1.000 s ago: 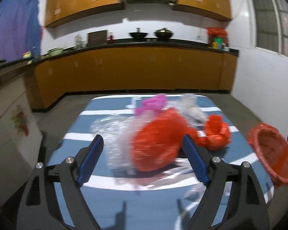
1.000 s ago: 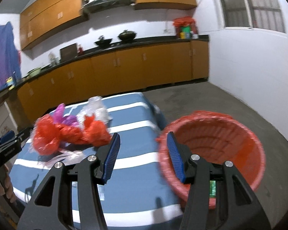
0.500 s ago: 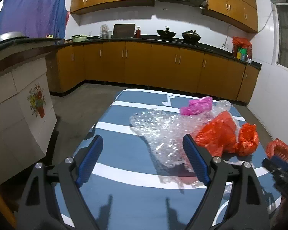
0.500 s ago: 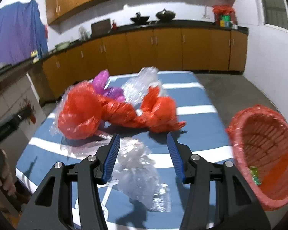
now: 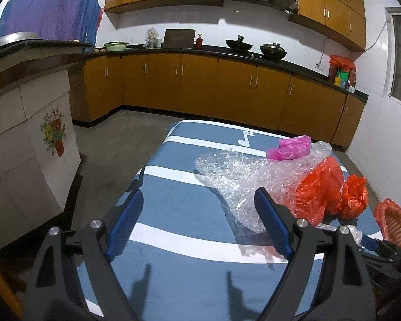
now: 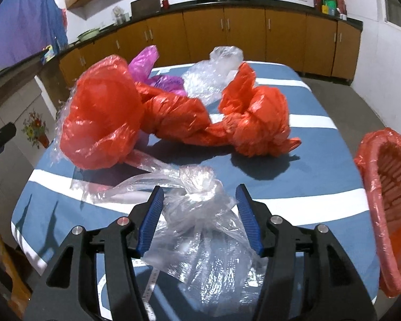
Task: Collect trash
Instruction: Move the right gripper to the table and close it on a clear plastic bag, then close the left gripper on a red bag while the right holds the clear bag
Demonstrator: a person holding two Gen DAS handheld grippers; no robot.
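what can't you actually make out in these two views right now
- Inside of the red basket: right wrist view, cut off by the frame edge; its contents cannot be seen.
- Right gripper contact with the clear bag: fingers straddle it, touching unclear.
- Pink bag: mostly hidden behind the red bags.
- Countertop items: too small.

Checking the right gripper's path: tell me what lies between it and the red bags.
In the right wrist view, a knotted clear plastic bag sits between the right gripper and the red bags; beyond its knot, bare blue tablecloth.
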